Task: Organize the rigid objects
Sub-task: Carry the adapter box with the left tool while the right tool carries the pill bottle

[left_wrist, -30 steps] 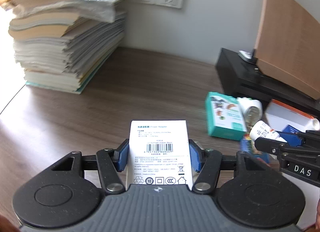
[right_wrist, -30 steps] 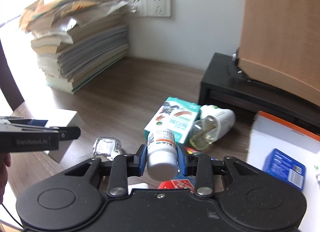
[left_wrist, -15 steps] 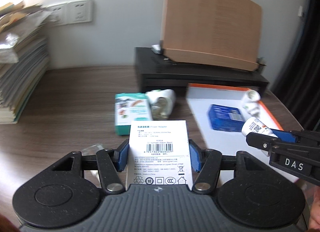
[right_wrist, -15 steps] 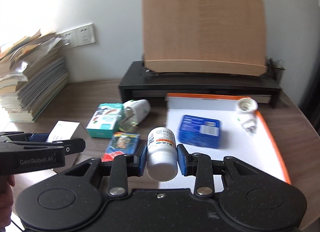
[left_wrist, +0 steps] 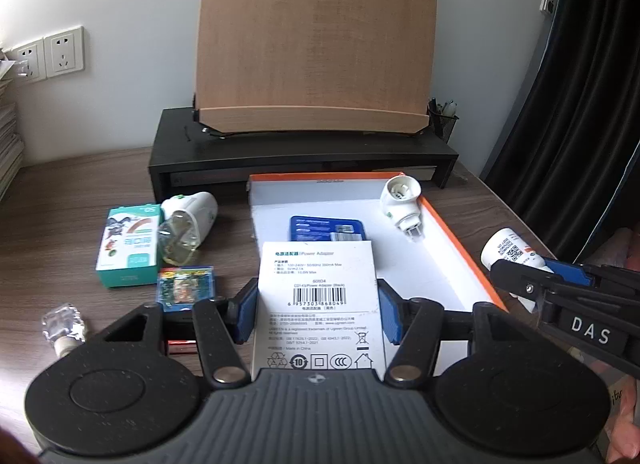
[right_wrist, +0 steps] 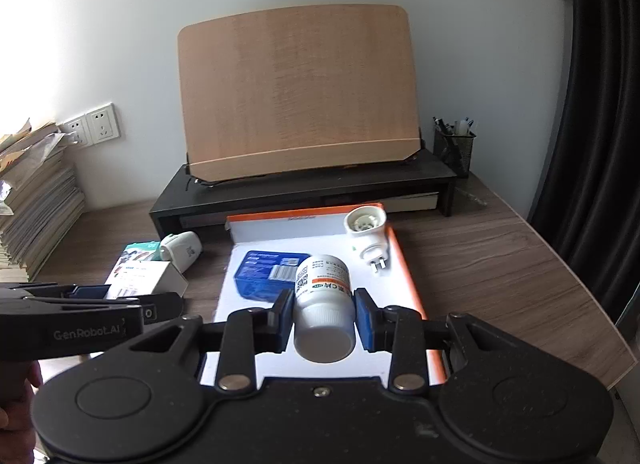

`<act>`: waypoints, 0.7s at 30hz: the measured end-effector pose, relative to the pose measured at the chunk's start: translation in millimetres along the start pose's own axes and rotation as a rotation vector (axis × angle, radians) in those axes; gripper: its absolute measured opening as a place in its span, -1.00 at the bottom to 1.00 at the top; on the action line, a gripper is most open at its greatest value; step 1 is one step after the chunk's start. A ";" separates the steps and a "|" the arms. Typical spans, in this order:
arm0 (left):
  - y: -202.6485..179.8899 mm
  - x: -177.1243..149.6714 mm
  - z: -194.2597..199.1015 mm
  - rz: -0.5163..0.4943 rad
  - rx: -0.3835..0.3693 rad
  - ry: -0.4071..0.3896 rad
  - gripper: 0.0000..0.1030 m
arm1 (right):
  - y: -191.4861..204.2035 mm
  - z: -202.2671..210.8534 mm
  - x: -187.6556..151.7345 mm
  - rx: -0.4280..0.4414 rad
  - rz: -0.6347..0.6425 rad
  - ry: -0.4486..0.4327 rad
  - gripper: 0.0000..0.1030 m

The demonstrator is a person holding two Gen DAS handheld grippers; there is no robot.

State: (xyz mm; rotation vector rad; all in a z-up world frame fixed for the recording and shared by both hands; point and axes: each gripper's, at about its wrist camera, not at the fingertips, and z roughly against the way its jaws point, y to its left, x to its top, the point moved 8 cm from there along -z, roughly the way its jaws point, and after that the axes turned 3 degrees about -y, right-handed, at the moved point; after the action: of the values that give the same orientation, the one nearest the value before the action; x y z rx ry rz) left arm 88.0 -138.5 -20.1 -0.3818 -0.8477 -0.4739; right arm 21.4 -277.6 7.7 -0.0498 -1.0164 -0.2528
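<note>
My left gripper (left_wrist: 318, 314) is shut on a white power adapter box (left_wrist: 318, 304), held above the near left edge of a white tray with an orange rim (left_wrist: 452, 236). My right gripper (right_wrist: 323, 320) is shut on a white pill bottle (right_wrist: 323, 304), cap toward the camera, over the same tray (right_wrist: 404, 264). In the tray lie a blue box (left_wrist: 328, 229) (right_wrist: 268, 274) and a white plug-in socket (left_wrist: 402, 202) (right_wrist: 368, 230). In the left wrist view the right gripper (left_wrist: 532, 276) with the bottle (left_wrist: 510, 250) hangs past the tray's right rim.
Left of the tray on the wooden desk lie a teal box (left_wrist: 128, 248), a white plug device (left_wrist: 188, 220), a blue card pack (left_wrist: 186, 288) and a small clear item (left_wrist: 64, 324). A black riser (right_wrist: 304, 192) carries a wooden board. A paper stack (right_wrist: 36, 200) stands far left.
Both grippers have swung right, away from the paper stack, and now face the tray and riser. Each keeps its hold, the left on the box and the right on the bottle.
</note>
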 end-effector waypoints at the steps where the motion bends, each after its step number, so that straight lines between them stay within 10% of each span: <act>1: -5.0 1.3 -1.8 0.001 0.002 0.000 0.15 | -6.2 -0.4 2.1 0.001 0.001 -0.002 -0.22; 21: -42.3 17.9 -43.1 0.004 0.111 0.016 0.15 | -44.4 -46.3 24.0 0.114 0.038 0.004 -0.22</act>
State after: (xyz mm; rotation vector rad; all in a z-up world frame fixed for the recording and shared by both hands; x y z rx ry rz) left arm 102.0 -199.6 -26.5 -0.2772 -0.8535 -0.4232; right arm 61.7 -332.5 0.2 0.0345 -1.0233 -0.1602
